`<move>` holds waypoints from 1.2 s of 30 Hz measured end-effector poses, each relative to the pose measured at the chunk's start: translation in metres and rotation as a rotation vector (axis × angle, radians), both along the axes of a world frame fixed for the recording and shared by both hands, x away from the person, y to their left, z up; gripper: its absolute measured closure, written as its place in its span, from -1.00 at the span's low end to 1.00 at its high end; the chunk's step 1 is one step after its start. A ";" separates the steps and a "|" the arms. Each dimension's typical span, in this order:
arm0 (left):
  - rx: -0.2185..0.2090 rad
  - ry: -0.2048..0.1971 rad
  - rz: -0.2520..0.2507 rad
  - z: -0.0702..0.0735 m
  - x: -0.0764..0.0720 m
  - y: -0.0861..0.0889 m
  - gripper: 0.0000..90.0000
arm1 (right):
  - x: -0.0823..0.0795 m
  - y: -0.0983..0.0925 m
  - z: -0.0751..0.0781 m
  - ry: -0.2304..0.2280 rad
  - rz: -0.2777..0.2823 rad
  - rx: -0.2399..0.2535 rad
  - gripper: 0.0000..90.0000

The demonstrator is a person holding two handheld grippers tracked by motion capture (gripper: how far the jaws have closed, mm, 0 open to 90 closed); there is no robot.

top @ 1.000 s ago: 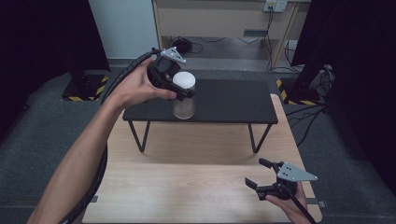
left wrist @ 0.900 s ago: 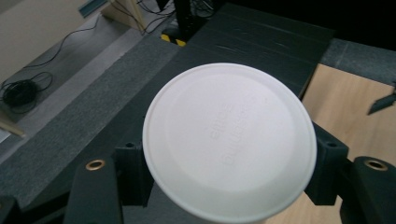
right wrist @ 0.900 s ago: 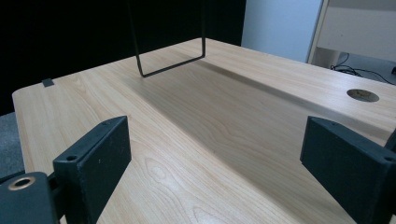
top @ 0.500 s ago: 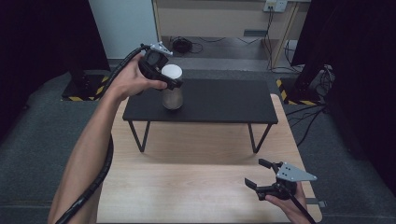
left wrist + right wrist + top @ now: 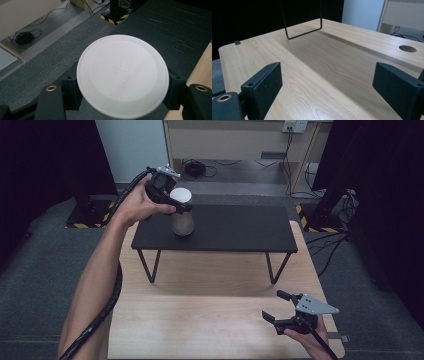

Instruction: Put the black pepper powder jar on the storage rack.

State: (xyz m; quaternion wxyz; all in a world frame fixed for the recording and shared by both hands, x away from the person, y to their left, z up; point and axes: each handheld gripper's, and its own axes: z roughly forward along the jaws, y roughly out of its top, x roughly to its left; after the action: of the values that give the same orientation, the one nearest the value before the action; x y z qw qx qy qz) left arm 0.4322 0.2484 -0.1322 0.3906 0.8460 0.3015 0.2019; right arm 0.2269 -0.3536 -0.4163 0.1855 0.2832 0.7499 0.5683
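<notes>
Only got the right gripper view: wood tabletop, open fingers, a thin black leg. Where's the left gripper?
Observer: The left gripper is up at the left end of the black shelf, which stands on thin legs on the wooden table.
Operator: Holding anything?
Observer: Yes, its fingers are shut on a white-lidded jar, one on each side just under the lid.
Operator: Jar down or in the air?
Observer: From the high view its base looks to be at the shelf surface; I cannot tell if it is touching.
Operator: And my gripper from above?
Observer: The right gripper is low over the table's near right corner, open, with nothing between its fingers.
</notes>
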 end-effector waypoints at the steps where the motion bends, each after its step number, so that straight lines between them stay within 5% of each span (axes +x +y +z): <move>1: -0.007 0.001 0.004 -0.002 0.000 0.001 -0.28 | 0.000 0.000 0.000 -0.001 0.001 -0.001 -0.80; 9: -0.063 0.012 0.041 -0.010 0.001 0.008 -0.29 | 0.001 0.003 0.001 -0.002 0.012 -0.013 -0.80; 11: -0.115 -0.001 0.062 -0.013 -0.003 0.012 -0.38 | 0.001 0.004 0.001 0.000 0.013 -0.015 -0.80; 24: -0.112 -0.077 0.036 0.013 -0.023 0.016 -0.46 | 0.001 0.005 0.001 0.001 0.024 -0.022 -0.80; 36: -0.079 -0.083 -0.114 0.038 -0.055 0.022 -0.46 | 0.001 0.008 0.002 0.003 0.037 -0.032 -0.80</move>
State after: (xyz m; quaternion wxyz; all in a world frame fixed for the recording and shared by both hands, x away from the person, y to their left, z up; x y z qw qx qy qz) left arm 0.3776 0.2706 -0.0944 0.4468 0.8366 0.2441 0.2023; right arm 0.2282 -0.3454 -0.4143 0.1785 0.2673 0.7644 0.5590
